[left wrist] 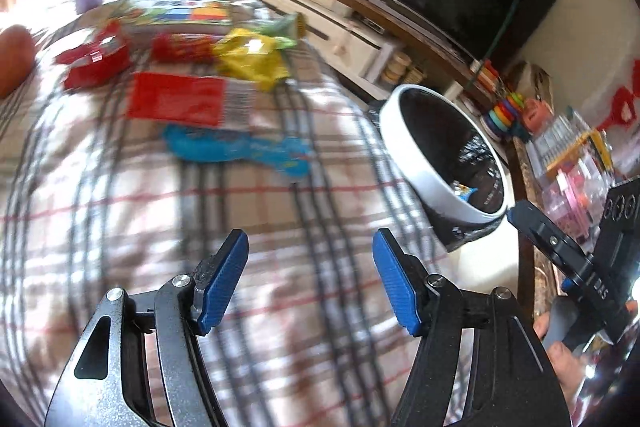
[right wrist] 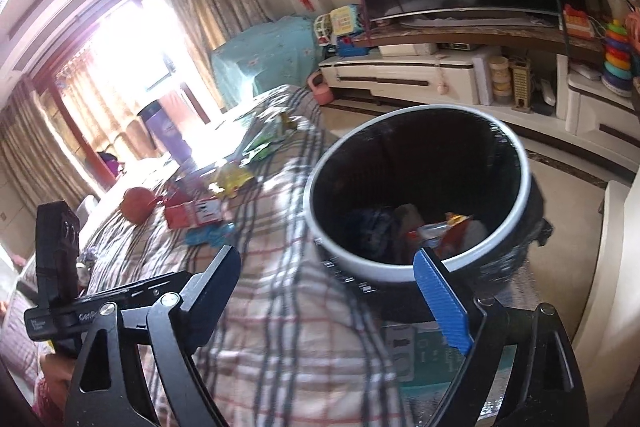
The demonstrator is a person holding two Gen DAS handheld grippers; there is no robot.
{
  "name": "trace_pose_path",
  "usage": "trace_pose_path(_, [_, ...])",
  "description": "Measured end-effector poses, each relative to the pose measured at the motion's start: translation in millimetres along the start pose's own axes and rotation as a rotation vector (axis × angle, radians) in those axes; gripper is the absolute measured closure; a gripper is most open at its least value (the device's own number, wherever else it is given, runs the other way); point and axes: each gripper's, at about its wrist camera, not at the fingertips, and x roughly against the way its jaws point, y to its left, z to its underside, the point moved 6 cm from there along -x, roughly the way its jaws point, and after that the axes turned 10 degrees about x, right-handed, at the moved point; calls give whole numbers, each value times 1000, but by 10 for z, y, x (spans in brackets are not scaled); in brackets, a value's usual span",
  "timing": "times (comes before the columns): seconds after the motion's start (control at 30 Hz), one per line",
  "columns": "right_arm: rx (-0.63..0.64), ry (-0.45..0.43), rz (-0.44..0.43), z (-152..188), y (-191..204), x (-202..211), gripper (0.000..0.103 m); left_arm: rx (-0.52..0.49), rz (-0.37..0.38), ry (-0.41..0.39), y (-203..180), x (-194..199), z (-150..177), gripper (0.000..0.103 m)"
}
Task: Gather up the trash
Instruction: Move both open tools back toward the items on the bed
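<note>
Over the plaid cloth [left wrist: 280, 307], in the left wrist view, the left gripper [left wrist: 310, 283] pointed down at the fabric with its blue pads [left wrist: 224, 279] apart and nothing between them. Wrappers lay further up the cloth: a red packet [left wrist: 176, 99], a blue wrapper [left wrist: 240, 151] just below it, a yellow wrapper [left wrist: 252, 59] and a red box [left wrist: 94, 61]. All were blurred. The bin [left wrist: 444, 163], black inside with a white rim, stood at the cloth's right edge. The other tool's arm showed at far right, with fingers [left wrist: 560, 367] of a hand below it.

In the right wrist view, the right gripper [right wrist: 332, 291] had its jaws wide apart and empty, the right pad [right wrist: 440, 299] standing in front of the bin's [right wrist: 340, 247] near rim. Trash [right wrist: 440, 227] already lay at the bin's bottom. On the cloth [right wrist: 280, 327] to the left were the red box [right wrist: 192, 213], the blue wrapper [right wrist: 210, 235], the yellow wrapper [right wrist: 232, 181] and an orange ball [right wrist: 136, 205].
</note>
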Motion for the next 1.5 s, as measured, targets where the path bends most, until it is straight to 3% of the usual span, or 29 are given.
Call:
trace_pose_path(0.4, [86, 28, -73, 87, 558, -210, 13, 116, -66, -50, 732, 270, -26, 37])
trace_pose_path(0.67, [115, 56, -99, 121, 784, -371, 13, 135, -94, -62, 944, 342, -25, 37])
trace_pose_path(1.1, [178, 93, -148, 71, 1071, -675, 13, 137, -149, -73, 1262, 360, -150, 37])
trace_pose_path(1.5, [352, 189, -179, 7, 1260, -1101, 13, 36, -223, -71, 1407, 216, -520, 33])
